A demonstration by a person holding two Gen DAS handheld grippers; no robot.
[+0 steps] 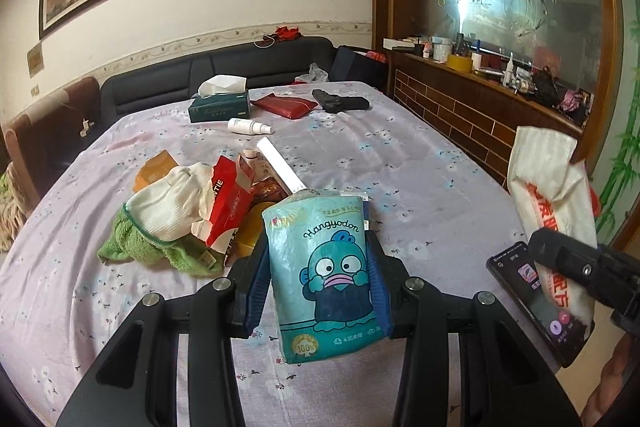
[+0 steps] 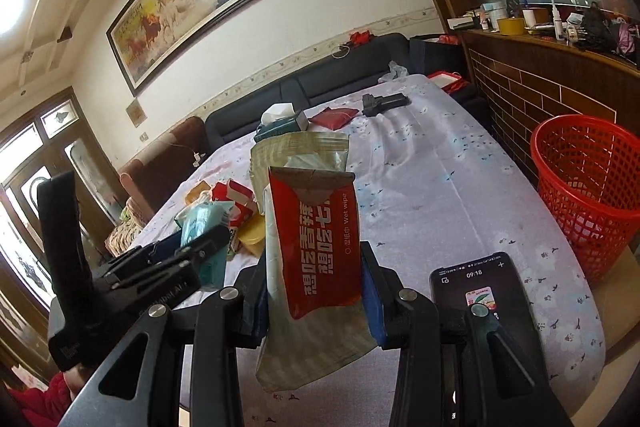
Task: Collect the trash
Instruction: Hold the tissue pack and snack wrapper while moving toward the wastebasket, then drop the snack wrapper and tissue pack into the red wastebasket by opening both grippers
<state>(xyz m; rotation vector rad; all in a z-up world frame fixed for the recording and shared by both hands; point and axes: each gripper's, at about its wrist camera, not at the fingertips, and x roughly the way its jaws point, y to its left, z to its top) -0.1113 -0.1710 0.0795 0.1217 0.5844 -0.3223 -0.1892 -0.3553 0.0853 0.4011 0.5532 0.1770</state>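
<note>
My left gripper [image 1: 320, 267] is shut on a teal Hangyodon tissue pack [image 1: 324, 279] and holds it above the table. My right gripper [image 2: 314, 283] is shut on a red and white wet wipe packet [image 2: 316, 247]; the packet also shows in the left wrist view [image 1: 552, 195] at the right. A red mesh basket [image 2: 588, 195] stands beside the table's right edge. A trash pile lies mid-table: a red torn carton [image 1: 228, 203], a white and green cloth [image 1: 168, 223], a yellow lid [image 1: 252, 227].
A phone [image 2: 480, 303] lies at the table's near right. Farther back lie a green tissue box [image 1: 220, 107], a white bottle [image 1: 248, 126], a red pouch [image 1: 286, 105] and a black object [image 1: 340, 102]. A dark sofa [image 1: 224, 67] runs behind the table.
</note>
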